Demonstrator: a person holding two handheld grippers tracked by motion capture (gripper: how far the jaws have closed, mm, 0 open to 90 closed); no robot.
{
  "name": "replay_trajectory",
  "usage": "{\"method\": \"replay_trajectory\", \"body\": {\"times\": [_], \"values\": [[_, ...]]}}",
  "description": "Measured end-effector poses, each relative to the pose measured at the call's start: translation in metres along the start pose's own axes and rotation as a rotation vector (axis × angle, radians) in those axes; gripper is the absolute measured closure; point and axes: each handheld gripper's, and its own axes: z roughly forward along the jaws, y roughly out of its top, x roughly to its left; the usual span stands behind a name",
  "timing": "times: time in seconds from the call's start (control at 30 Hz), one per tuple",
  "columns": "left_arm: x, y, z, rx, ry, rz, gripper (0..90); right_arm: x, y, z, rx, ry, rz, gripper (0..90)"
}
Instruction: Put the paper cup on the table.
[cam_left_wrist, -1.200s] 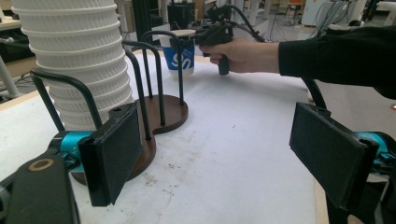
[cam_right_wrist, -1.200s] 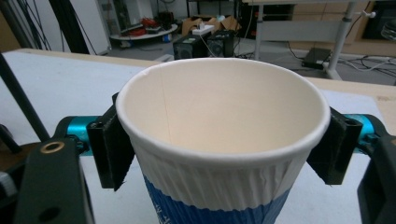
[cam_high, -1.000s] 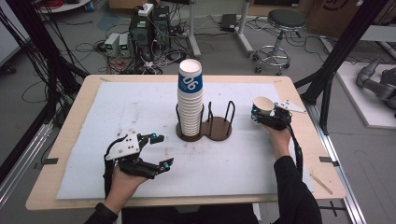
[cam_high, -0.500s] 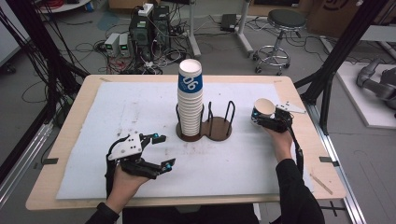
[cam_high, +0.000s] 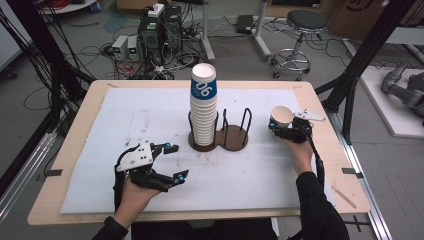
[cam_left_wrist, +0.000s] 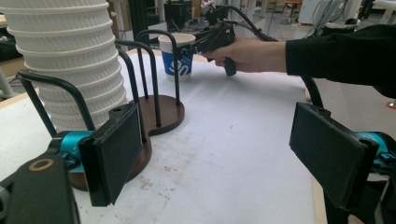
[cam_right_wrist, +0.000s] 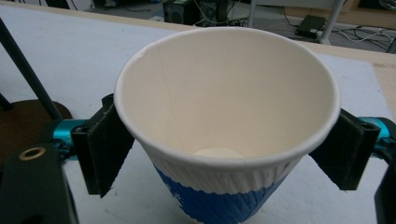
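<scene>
A white and blue paper cup (cam_high: 281, 115) (cam_right_wrist: 224, 116) stands upright on the white mat at the right, empty. My right gripper (cam_high: 278, 126) (cam_right_wrist: 224, 154) straddles it. Its jaws have just been opening, and the black pads (cam_right_wrist: 109, 149) now stand beside the cup wall without pressing on it. My left gripper (cam_high: 178, 161) (cam_left_wrist: 219, 149) rests at the front left, open with nothing between its pads. In the left gripper view the cup (cam_left_wrist: 177, 56) shows beyond the holder, with the right gripper (cam_left_wrist: 196, 44) around it.
A tall stack of matching cups (cam_high: 204, 107) (cam_left_wrist: 70, 60) fills the left well of a dark wooden two-well holder (cam_high: 235, 139) (cam_left_wrist: 163, 109) with black wire hoops at the table's middle. The right well is bare. The table edge (cam_high: 345, 165) runs close behind the right hand.
The right gripper's jaws have eased apart around the cup, which stays standing where it was. The left hand and its gripper have not moved.
</scene>
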Motion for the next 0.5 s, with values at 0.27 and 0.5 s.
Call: {"method": "replay_trajectory", "body": {"times": [0.27, 0.5], "values": [[0.000, 0.001, 0.002, 0.002, -0.008, 0.005, 16.9, 0.001, -0.003, -0.008, 0.053, -0.042, 0.003, 14.3], [0.000, 0.002, 0.002, 0.000, -0.008, 0.006, 17.0, -0.001, -0.006, -0.024, 0.062, -0.034, -0.006, 14.3]]}}
